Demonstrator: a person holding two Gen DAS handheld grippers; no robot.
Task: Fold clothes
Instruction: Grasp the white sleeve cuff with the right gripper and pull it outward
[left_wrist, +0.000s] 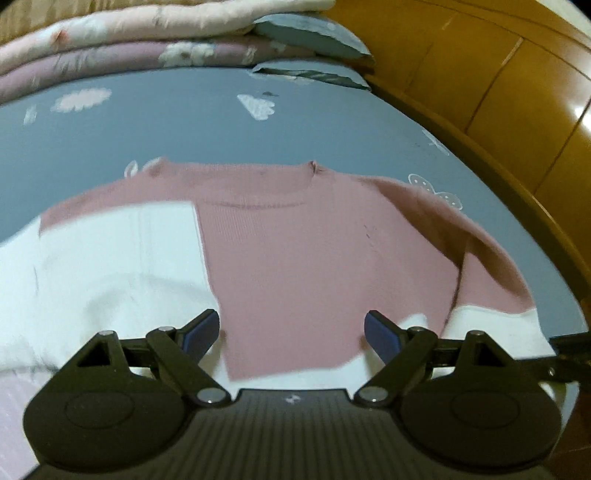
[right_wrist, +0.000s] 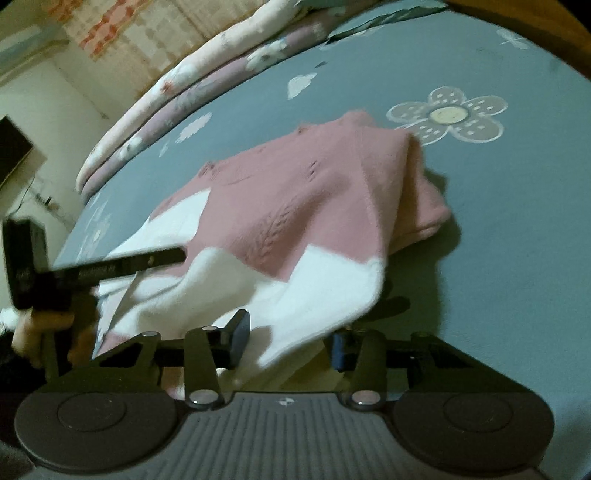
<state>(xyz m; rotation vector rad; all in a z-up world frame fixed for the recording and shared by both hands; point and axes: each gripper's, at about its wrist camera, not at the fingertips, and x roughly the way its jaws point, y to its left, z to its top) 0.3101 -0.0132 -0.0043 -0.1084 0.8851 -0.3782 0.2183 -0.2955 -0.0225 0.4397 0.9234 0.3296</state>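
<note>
White hem of the pink-and-white sweater (right_wrist: 295, 295) sits between the right gripper (right_wrist: 288, 341) pads, jaws half closed around that lower right corner; firm pinch not clear. Sweater lies flat on the blue-grey bedsheet (left_wrist: 184, 122), neckline away from both tools, long axis running hem to collar. Left gripper (left_wrist: 291, 334) hovers spread and empty over the mid hem; right is nearer the corner.

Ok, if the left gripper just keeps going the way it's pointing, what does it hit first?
Most likely the pink front of the sweater, which lies on the bed sheet straight ahead of the open left gripper. Nothing shows in between, though depth is hard to judge.
</note>
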